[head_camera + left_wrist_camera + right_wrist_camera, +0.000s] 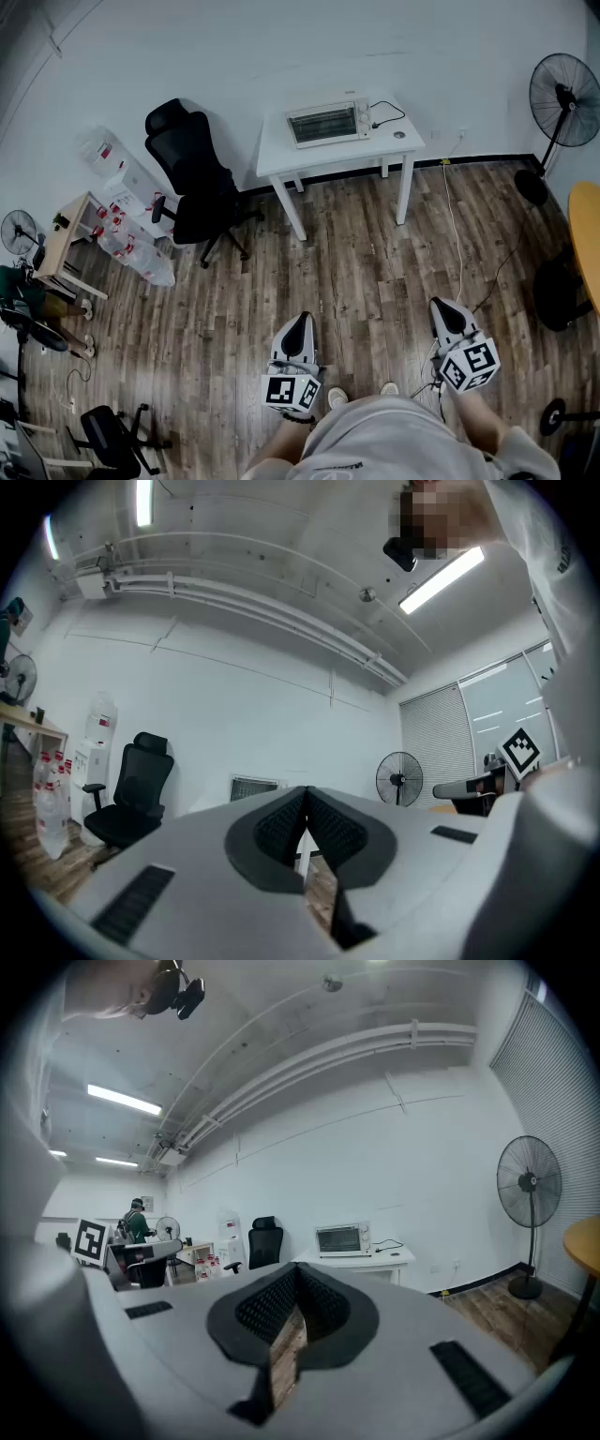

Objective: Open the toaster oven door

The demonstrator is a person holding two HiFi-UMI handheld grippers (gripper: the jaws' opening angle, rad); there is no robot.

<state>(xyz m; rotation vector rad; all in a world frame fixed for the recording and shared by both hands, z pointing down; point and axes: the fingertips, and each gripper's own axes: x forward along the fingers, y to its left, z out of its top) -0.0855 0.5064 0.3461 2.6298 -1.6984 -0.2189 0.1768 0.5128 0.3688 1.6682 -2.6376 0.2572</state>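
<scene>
toaster oven [327, 122]: white | table [281, 157]: white | office chair [195, 183]: black | floor [375, 281]: brown wood-plank | fan [564, 99]: black

Office, swivel chair [192, 178], white desk [274, 155], pedestal fan [564, 98]

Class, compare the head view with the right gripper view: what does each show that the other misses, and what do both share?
Only the head view: the person's shoes and a white cable trailing across the wooden floor. Only the right gripper view: ceiling light strips, window blinds and a distant person. Both: the toaster oven on the white table, the black chair and the standing fan.
</scene>
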